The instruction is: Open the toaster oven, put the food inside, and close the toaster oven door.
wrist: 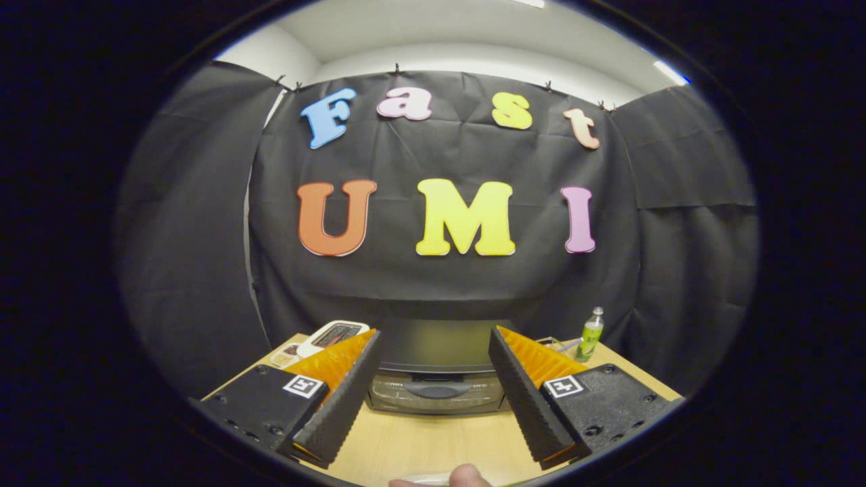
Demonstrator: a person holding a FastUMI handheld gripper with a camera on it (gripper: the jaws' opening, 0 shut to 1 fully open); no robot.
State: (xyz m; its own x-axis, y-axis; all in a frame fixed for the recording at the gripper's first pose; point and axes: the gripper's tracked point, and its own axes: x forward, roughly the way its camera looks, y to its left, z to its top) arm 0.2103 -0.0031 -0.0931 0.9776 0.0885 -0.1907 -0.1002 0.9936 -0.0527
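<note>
- The gripper (433, 358) is spread wide and holds nothing.
- The toaster oven (436, 368) stands on the desk (433, 443) just ahead, between the fingers, its door closed.
- The door looks stiff and hinged, probably smooth glass; the dark handle (436, 389) across its front seems the best hold.
- Free desk lies before the door; a bottle (590, 333) stands well aside.

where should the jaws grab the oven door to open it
Take the handle, the dark bar lying crosswise near the top of the closed door. Come straight in from the front, where the open gripper already faces the oven. The bar runs level, so the jaws would probably need turning to close above and below it.
</note>
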